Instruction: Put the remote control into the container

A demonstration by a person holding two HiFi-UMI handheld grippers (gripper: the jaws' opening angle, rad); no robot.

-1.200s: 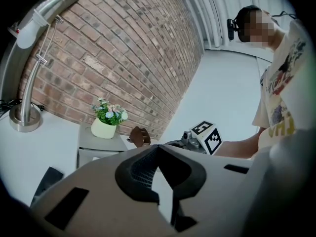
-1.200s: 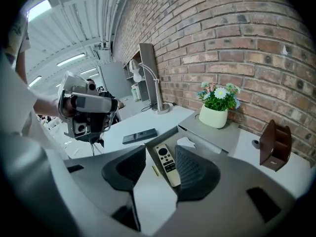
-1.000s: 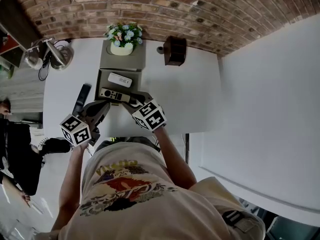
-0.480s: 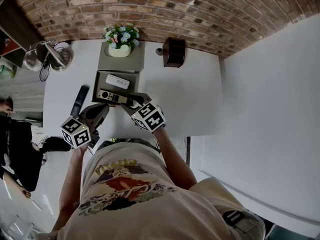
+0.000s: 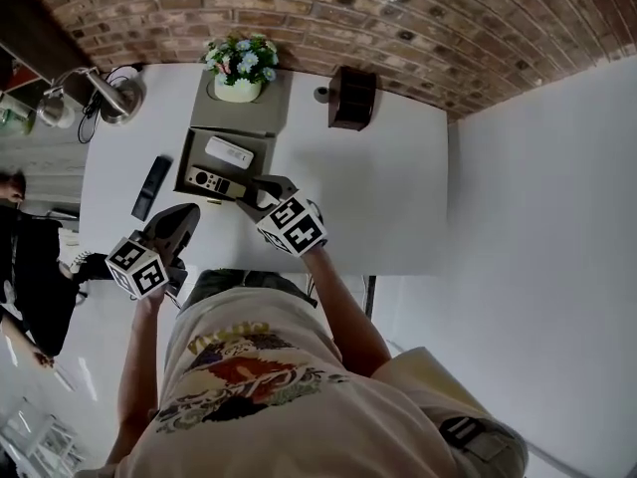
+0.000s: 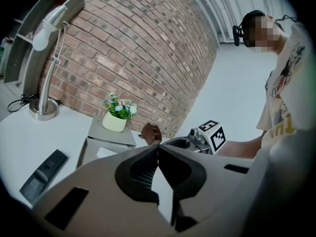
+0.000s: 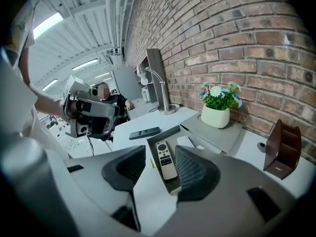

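Note:
An open grey container [image 5: 189,159] [image 7: 163,132] stands on the white table [image 5: 368,197]. A beige remote [image 5: 212,181] [image 7: 166,163] lies in its near part and a white remote [image 5: 229,152] [image 7: 186,141] lies behind it. A black remote [image 5: 151,187] [image 6: 43,174] [image 7: 144,132] rests on the table left of the container. My right gripper [image 5: 261,192] [image 7: 160,154] is open and empty at the container's near right corner, pointing down at the beige remote. My left gripper [image 5: 171,229] [image 6: 158,148] is shut on nothing, near the table's front edge, short of the black remote.
The container's lid [image 5: 239,116] lies behind it with a flower pot [image 5: 239,73] [image 7: 216,116] on top. A brown holder [image 5: 350,98] [image 7: 281,147] stands by the brick wall. A desk lamp [image 5: 109,93] [image 6: 44,58] stands far left. Another person [image 5: 15,227] sits left of the table.
The head view has shifted a little. My left gripper has tilted slightly and drawn a bit left. The right gripper and all remotes keep their places.

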